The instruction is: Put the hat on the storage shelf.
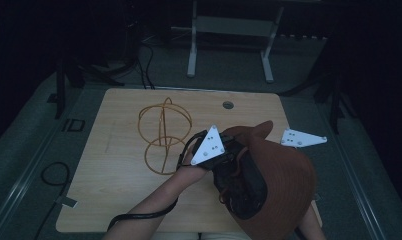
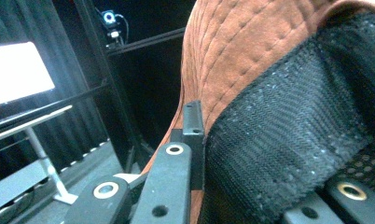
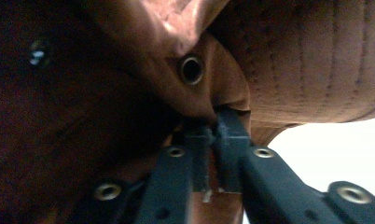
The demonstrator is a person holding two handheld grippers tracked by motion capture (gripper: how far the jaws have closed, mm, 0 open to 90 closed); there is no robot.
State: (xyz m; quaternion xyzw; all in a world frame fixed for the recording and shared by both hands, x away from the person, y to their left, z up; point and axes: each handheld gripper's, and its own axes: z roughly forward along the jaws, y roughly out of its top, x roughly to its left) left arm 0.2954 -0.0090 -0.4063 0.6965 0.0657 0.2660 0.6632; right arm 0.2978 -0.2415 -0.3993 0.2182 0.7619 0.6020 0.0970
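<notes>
Brown cap (image 1: 284, 175) hangs above the surface (image 1: 114, 165), pinched at its edge by the left gripper (image 2: 195, 135) and at its crown fabric by the right gripper (image 3: 218, 140). Likely next: carrying it onto the wire stand (image 1: 164, 135), keeping both grips firm.

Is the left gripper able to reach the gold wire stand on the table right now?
Probably not at once. The left gripper is shut on the brown cap, as is the right gripper. The wire stand lies close, with bare table between.
</notes>
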